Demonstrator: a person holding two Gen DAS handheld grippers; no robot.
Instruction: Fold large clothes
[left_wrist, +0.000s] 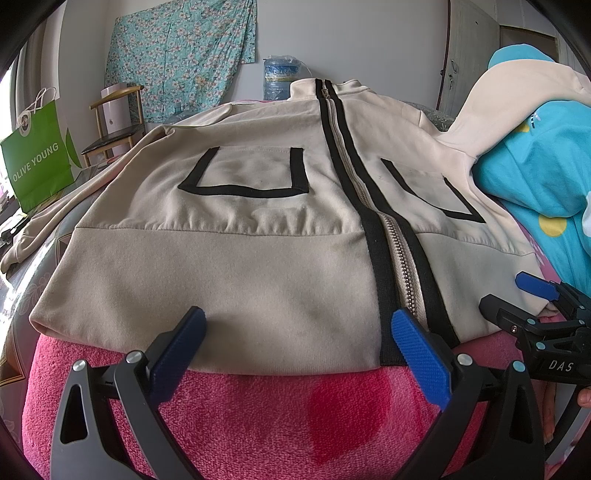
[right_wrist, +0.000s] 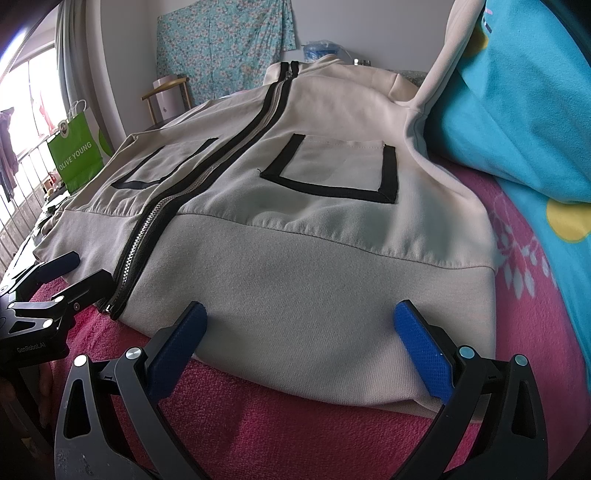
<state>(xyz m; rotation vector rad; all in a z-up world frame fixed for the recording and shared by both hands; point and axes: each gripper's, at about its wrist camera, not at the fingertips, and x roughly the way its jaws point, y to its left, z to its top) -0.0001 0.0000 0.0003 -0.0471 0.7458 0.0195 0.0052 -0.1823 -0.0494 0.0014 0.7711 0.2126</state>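
On the pink blanket (left_wrist: 258, 413), a beige zip-up jacket (left_wrist: 229, 266) lies flat, front up, black-edged zipper (left_wrist: 400, 266) closed, two black-outlined pockets, my left hand-held gripper (left_wrist: 299, 325) and right hand-held gripper (right_wrist: 299, 325) both spread wide at its hem, holding nothing.

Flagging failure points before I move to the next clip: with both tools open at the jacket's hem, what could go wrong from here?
1. The left tool straddles the zipper near the hem; a pinch there may catch metal teeth rather than cloth.
2. One sleeve is draped up over the blue bedding, so folding the jacket may drag it.
3. Thick hem ribbing could slip from the right tool.
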